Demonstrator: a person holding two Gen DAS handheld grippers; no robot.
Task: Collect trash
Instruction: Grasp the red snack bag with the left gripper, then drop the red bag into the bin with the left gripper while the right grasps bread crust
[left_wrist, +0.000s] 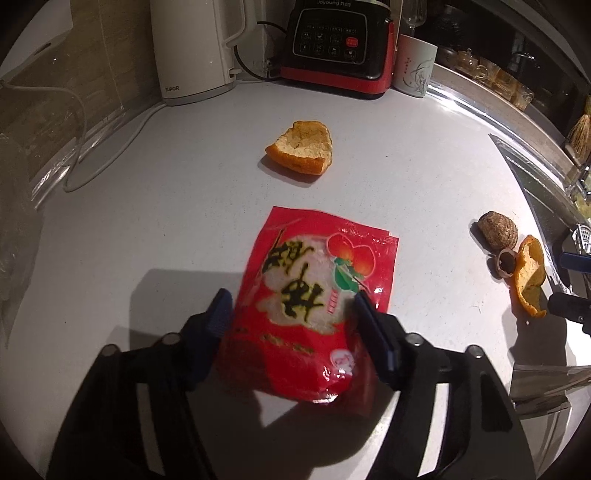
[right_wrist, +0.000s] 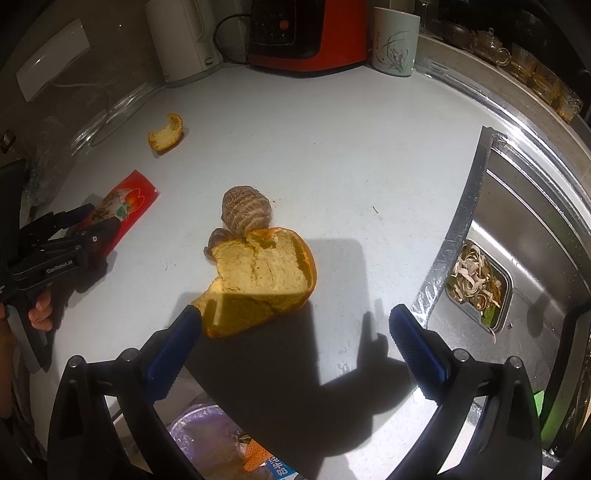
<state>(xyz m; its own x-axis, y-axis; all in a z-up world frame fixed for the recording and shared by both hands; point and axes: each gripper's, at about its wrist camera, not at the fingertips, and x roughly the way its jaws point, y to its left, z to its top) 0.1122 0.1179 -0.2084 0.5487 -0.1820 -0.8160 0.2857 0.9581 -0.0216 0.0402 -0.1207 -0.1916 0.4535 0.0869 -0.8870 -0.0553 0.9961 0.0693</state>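
A red snack wrapper (left_wrist: 314, 295) lies between the fingers of my left gripper (left_wrist: 290, 304), which pinch its sides; it also shows in the right wrist view (right_wrist: 125, 210) with the left gripper (right_wrist: 79, 221) on it. My right gripper (right_wrist: 295, 321) is open just above the counter, with a large orange peel (right_wrist: 258, 277) in front of its left finger. Behind that peel lie a brown nut shell (right_wrist: 245, 212) and a smaller shell piece (right_wrist: 218, 238). A second orange peel (left_wrist: 301, 147) lies farther back on the counter (left_wrist: 406, 166); it also shows in the right wrist view (right_wrist: 166, 133).
A white kettle (left_wrist: 192, 48), a red and black blender base (left_wrist: 340, 44) and a mug (left_wrist: 415, 66) stand along the back. A steel sink (right_wrist: 517, 240) with a strainer of scraps (right_wrist: 476, 280) is at the right. A purple-lined bin (right_wrist: 210, 439) sits below the counter's front edge.
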